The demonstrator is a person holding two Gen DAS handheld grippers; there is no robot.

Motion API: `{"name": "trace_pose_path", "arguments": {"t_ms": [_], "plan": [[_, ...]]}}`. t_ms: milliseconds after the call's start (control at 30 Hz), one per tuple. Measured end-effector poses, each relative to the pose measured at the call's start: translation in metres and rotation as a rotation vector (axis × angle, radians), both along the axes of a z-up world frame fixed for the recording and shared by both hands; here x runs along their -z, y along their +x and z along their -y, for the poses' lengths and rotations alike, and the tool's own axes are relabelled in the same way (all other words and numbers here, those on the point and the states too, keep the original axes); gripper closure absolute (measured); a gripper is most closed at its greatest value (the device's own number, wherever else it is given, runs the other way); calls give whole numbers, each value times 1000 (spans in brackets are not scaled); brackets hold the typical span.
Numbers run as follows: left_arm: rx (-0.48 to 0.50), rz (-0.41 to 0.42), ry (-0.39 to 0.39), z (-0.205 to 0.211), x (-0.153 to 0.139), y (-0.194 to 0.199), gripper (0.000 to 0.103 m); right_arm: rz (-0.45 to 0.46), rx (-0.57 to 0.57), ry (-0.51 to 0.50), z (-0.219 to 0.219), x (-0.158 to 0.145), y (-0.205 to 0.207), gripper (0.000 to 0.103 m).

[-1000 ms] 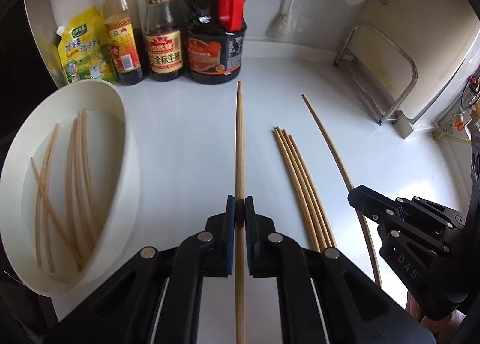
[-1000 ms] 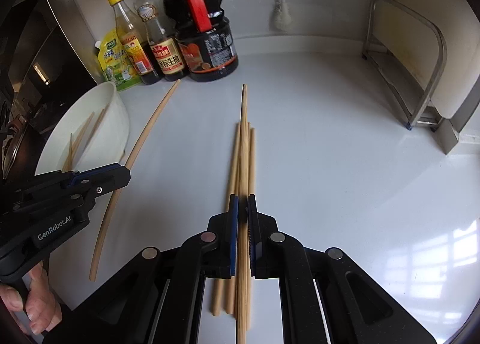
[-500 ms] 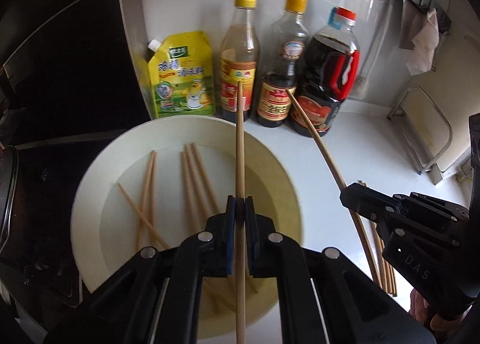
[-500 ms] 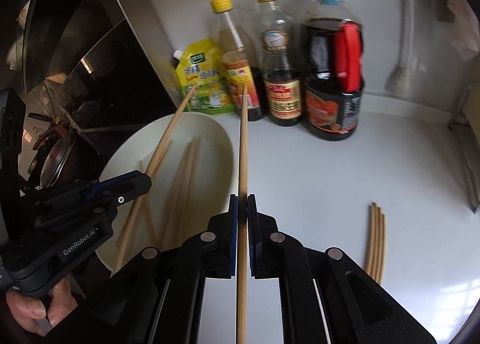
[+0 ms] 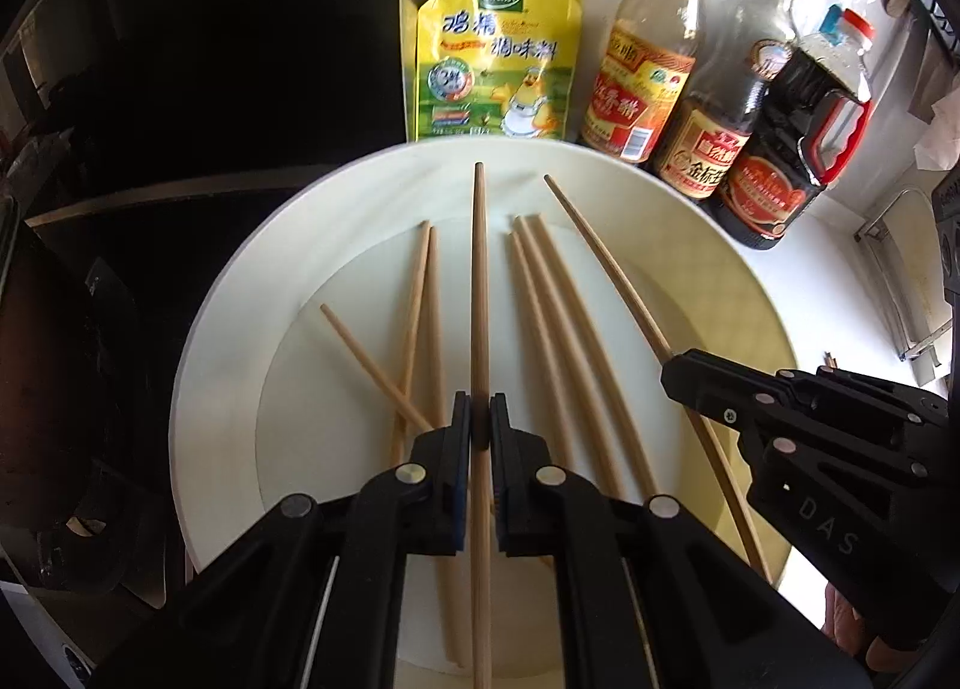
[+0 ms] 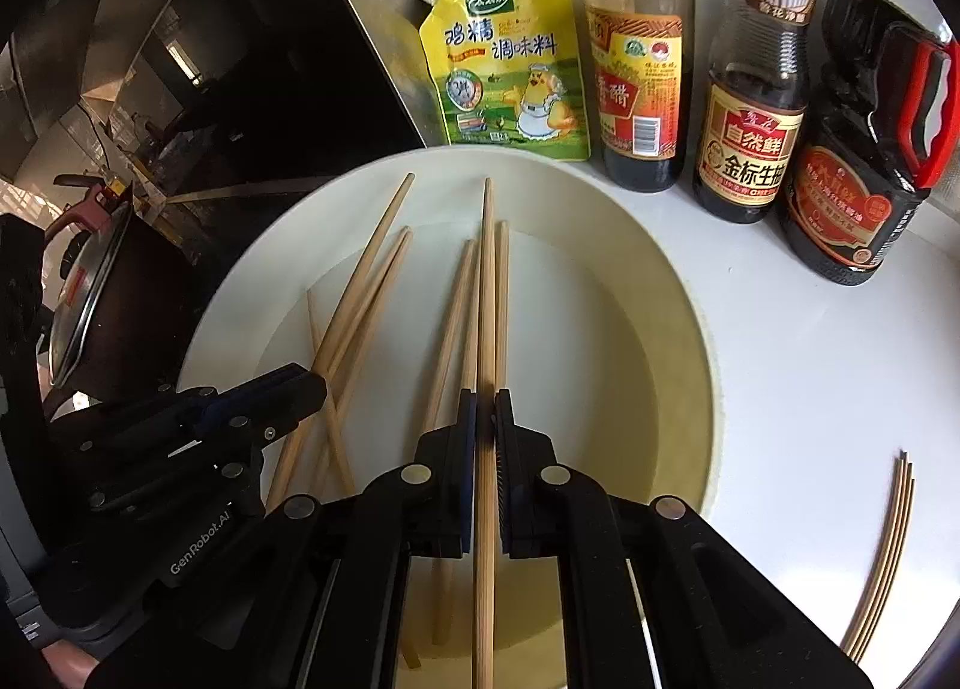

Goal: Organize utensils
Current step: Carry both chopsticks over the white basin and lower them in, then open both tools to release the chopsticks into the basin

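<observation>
A white bowl (image 5: pixel 252 293) (image 6: pixel 672 293) holds several wooden chopsticks (image 5: pixel 558 329) (image 6: pixel 447 323). My left gripper (image 5: pixel 480 419) is shut on one chopstick (image 5: pixel 479 281), which hangs over the bowl pointing at its far rim. My right gripper (image 6: pixel 486 413) is shut on another chopstick (image 6: pixel 487 281), also above the bowl. In the left wrist view the right gripper (image 5: pixel 678 371) comes in from the right with its chopstick (image 5: pixel 606 263). In the right wrist view the left gripper (image 6: pixel 312 389) sits at the left with its chopstick (image 6: pixel 366 269).
A yellow seasoning pouch (image 5: pixel 498 53) (image 6: pixel 510 65) and three sauce bottles (image 5: pixel 648 59) (image 6: pixel 750 107) stand behind the bowl against the wall. A small bundle of chopsticks (image 6: pixel 888 545) lies on the white counter to the right. A dark stove with a pot (image 6: pixel 102 293) is at the left.
Both grippers carried their chopsticks leftward from the counter to above the bowl. The bowl now fills both views, and the counter bundle has slid to the right edge.
</observation>
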State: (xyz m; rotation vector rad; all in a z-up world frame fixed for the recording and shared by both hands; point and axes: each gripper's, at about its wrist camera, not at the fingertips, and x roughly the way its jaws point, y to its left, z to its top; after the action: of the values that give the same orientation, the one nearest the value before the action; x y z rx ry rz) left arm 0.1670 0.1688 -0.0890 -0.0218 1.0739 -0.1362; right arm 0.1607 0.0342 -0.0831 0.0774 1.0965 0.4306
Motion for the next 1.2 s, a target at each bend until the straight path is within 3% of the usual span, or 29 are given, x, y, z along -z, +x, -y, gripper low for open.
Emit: {"name": "trace_pose_path", "arguments": {"t_ms": [233, 400, 700, 1200], "plan": [[-22, -38, -26, -15, 17, 7, 94, -44, -6, -9, -9, 13, 8, 97], [-40, -24, -31, -21, 15, 8, 75, -17, -5, 26, -6, 7, 5, 94], [-45, 0, -27, -25, 2, 2, 75, 3, 25, 10, 9, -5, -9, 94], [-8, 80, -21, 0, -36, -41, 63, 74, 90, 46, 52, -35, -63, 94]]}}
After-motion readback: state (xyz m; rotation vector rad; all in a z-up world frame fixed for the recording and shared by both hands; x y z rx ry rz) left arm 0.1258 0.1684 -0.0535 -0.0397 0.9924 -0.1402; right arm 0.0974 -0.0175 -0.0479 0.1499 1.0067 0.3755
